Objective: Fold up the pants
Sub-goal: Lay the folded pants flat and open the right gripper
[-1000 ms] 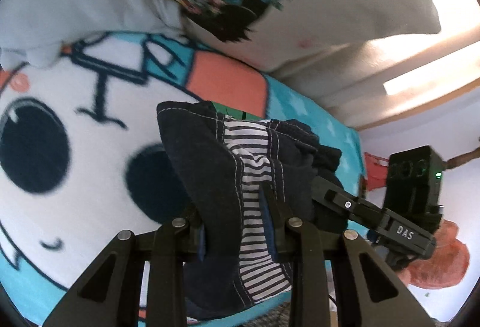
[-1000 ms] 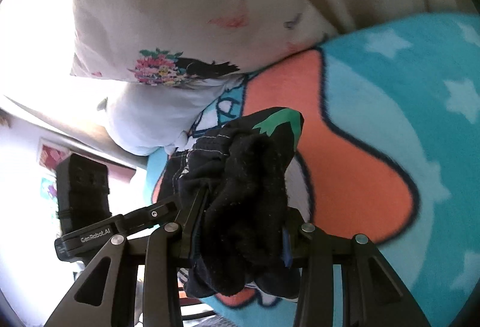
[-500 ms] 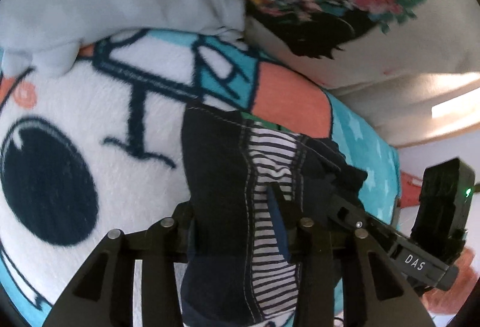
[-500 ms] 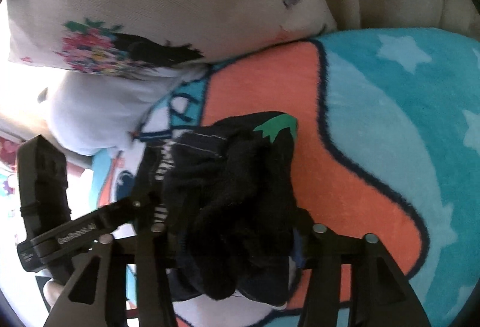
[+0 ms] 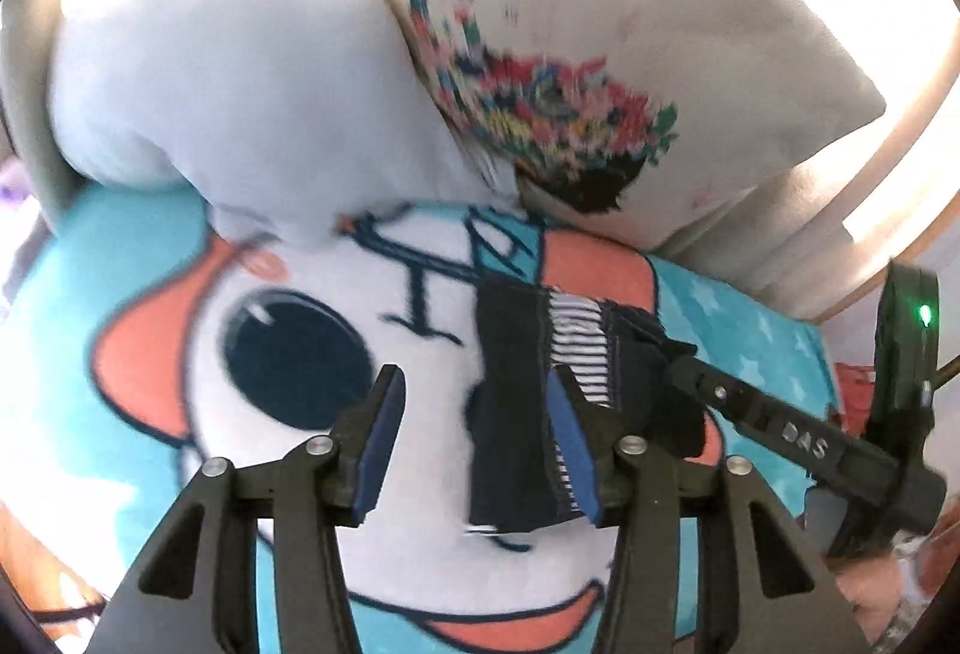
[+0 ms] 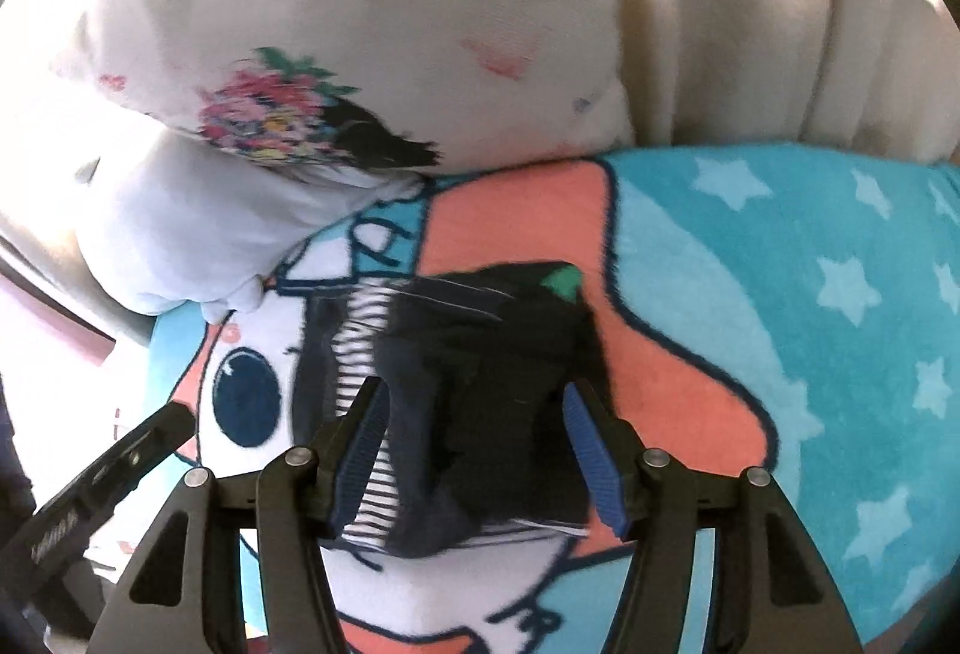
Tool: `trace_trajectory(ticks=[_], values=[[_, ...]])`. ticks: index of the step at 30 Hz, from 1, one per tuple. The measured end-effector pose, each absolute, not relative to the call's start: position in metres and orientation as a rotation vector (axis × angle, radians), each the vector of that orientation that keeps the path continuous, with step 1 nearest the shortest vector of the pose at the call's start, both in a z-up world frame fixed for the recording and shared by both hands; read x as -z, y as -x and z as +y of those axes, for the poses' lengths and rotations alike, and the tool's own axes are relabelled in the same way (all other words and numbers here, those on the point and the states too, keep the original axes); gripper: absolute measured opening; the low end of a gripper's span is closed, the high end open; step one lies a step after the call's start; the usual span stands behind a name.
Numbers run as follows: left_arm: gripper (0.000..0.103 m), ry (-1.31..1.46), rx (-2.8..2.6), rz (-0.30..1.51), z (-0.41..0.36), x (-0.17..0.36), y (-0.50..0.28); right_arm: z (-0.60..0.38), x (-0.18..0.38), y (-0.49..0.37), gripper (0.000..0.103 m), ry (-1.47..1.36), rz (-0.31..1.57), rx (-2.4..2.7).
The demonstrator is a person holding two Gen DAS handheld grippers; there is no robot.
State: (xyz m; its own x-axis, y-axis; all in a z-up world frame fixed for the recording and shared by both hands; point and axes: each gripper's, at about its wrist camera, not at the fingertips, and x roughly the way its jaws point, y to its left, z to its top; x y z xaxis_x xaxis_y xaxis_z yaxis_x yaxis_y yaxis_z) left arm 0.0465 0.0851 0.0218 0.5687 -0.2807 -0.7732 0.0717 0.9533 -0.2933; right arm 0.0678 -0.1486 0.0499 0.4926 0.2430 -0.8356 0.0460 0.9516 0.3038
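Note:
The dark pants (image 5: pixel 516 402), folded into a small bundle with a striped lining showing, lie on the cartoon blanket (image 5: pixel 180 294). My left gripper (image 5: pixel 474 444) is open, its right finger beside the bundle's left part. My right gripper (image 6: pixel 474 450) is open, its fingers either side of the bundle (image 6: pixel 480 384) and just above it. The right gripper's body also shows at the right of the left wrist view (image 5: pixel 780 426).
A floral white pillow (image 5: pixel 570 54) and a pale blue pillow (image 5: pixel 240 84) lie at the blanket's far edge. The blanket with stars (image 6: pixel 810 294) stretches to the right. A padded cream headboard (image 6: pixel 750 24) stands behind.
Both grippers have opened and let go of the pants, which now lie on the blanket. Both have drawn back a little.

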Motion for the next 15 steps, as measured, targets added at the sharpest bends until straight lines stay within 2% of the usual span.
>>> trace_trajectory(ticks=[5, 7, 15], values=[[0.055, 0.136, 0.129, 0.839, 0.099, -0.041, -0.024, -0.111, -0.054, -0.074, 0.065, -0.242, 1.035, -0.149], [0.063, 0.100, 0.093, 0.800, 0.101, -0.046, -0.014, -0.100, -0.051, -0.074, 0.065, -0.241, 1.041, -0.158], [0.068, 0.039, -0.014, 0.749, 0.098, -0.060, 0.007, -0.081, -0.041, -0.065, 0.065, -0.233, 1.064, -0.182]])
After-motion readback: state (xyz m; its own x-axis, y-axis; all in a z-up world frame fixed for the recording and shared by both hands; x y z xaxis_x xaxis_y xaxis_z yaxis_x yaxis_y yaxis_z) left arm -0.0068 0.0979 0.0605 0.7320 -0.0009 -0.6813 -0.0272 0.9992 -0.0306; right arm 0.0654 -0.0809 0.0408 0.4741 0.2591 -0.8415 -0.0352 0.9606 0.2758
